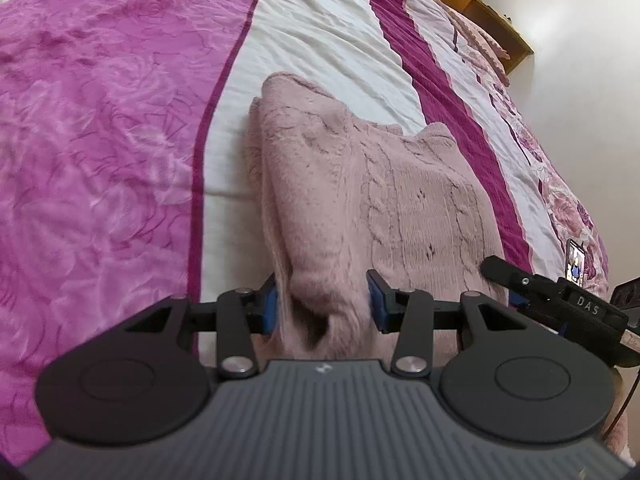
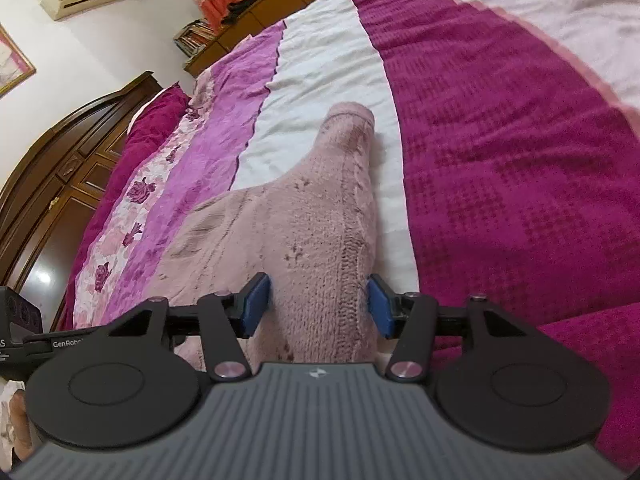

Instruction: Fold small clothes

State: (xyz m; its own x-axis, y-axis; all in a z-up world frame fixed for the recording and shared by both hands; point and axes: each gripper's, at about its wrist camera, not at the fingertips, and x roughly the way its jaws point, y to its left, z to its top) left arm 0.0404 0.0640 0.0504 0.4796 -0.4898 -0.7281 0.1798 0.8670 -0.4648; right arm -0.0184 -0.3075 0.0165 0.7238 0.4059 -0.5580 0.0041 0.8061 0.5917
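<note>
A pink cable-knit sweater (image 1: 360,184) lies on the white stripe of the bedspread, folded lengthwise. My left gripper (image 1: 324,308) is at its near end, shut on a bunched-up fold of the knit that fills the gap between the blue pads. In the right wrist view the sweater (image 2: 304,216) runs away from me, and one sleeve ends in a cuff (image 2: 352,116). My right gripper (image 2: 318,306) straddles the near part of that knit with its jaws open, the cloth lying between the pads. One finger (image 1: 496,270) of the right gripper shows at the sweater's right edge.
The bedspread has magenta bands (image 2: 500,160) and a purple rose-print side (image 1: 100,160). A phone (image 1: 575,258) stands near the bed's right edge. A dark wooden headboard (image 2: 60,152) and a low wooden cabinet (image 2: 248,20) border the bed.
</note>
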